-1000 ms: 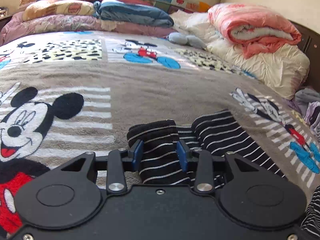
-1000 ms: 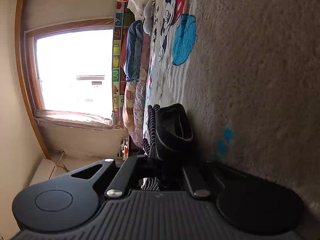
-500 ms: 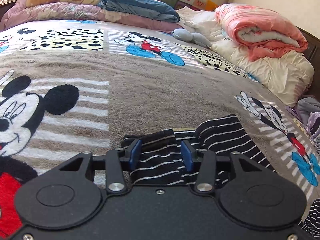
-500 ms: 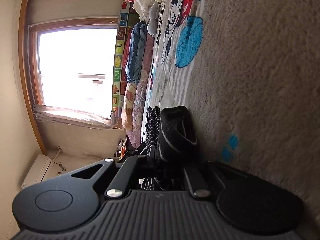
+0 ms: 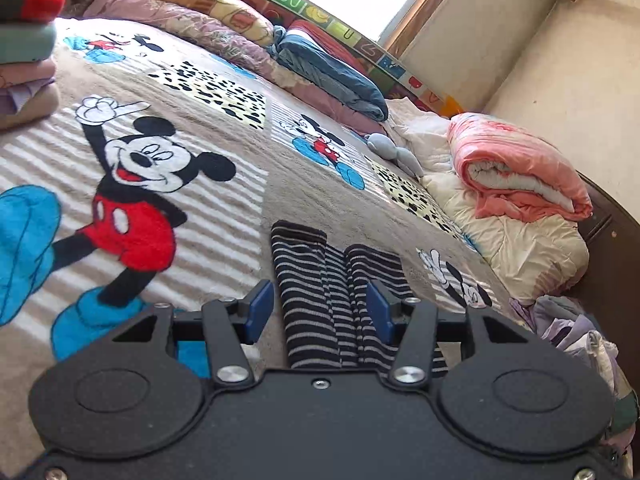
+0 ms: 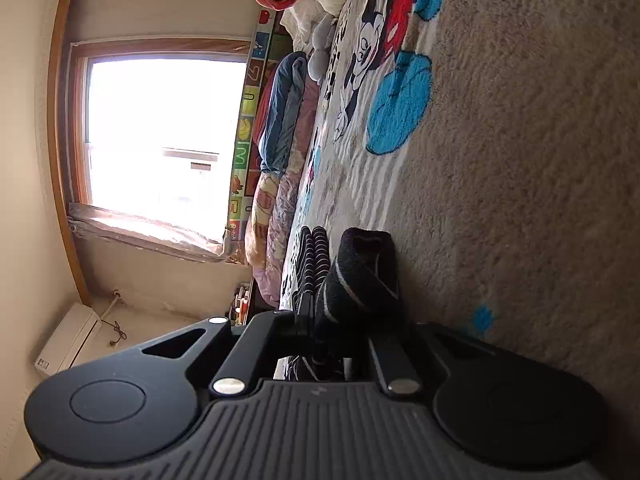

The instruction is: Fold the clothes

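Striped garment (image 5: 320, 300), black with thin pale stripes, folded into a narrow bundle on the cartoon-mouse blanket (image 5: 248, 184), toward the bed's near edge. Left gripper (image 5: 316, 310): jaws have just been opening and stand apart, blue pads (image 5: 256, 310) clear of the cloth between them. Right gripper (image 6: 340, 328): rolled on its side, jaws closed tight on an end of the same garment. Folded quilts (image 5: 516, 172) lie along the bed's far side.

Not much to read here tbh. The colourful alphabet border (image 5: 320, 14) along the wall behind the bed has single letters on its squares: I can make out W and U in the left wrist view, M and E (image 6: 241, 160) in the right one.
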The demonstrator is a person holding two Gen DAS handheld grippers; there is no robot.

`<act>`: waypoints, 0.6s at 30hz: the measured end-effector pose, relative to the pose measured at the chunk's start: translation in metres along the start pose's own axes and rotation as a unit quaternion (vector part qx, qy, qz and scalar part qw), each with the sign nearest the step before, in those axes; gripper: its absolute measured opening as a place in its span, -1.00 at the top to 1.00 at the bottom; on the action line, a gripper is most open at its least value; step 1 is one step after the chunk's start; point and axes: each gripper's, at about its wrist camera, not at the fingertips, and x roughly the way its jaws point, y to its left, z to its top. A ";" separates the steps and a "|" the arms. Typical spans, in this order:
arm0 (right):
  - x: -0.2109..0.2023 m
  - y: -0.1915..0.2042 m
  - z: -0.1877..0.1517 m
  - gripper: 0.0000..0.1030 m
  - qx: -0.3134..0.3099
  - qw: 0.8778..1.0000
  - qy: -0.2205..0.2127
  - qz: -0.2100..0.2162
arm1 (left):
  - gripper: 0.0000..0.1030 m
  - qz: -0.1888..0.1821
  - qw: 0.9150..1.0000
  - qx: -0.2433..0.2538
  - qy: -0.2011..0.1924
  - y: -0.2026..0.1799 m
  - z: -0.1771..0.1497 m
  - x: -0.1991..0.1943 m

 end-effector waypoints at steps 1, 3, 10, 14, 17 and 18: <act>0.001 0.001 0.000 0.81 -0.003 1.000 0.000 0.000 | 0.13 0.015 1.000 0.017 0.001 -0.004 -0.007 -0.011; 0.002 0.001 -0.001 0.81 -0.011 1.000 0.001 0.000 | 0.29 0.044 0.998 0.054 0.000 -0.015 -0.027 -0.038; 0.010 0.011 -0.001 0.81 -0.043 0.999 0.015 0.014 | 0.45 0.075 0.989 0.119 0.035 -0.046 -0.096 -0.078; 0.015 0.019 0.001 0.81 -0.052 0.998 0.022 0.028 | 0.63 0.102 0.978 0.168 0.070 -0.061 -0.130 -0.048; 0.021 0.038 0.007 0.81 -0.086 0.995 0.033 0.031 | 0.63 0.124 0.970 0.204 0.039 -0.076 -0.143 -0.059; 0.022 0.046 0.011 0.81 -0.100 0.994 0.034 0.031 | 0.63 0.117 0.971 0.206 0.029 -0.079 -0.144 -0.063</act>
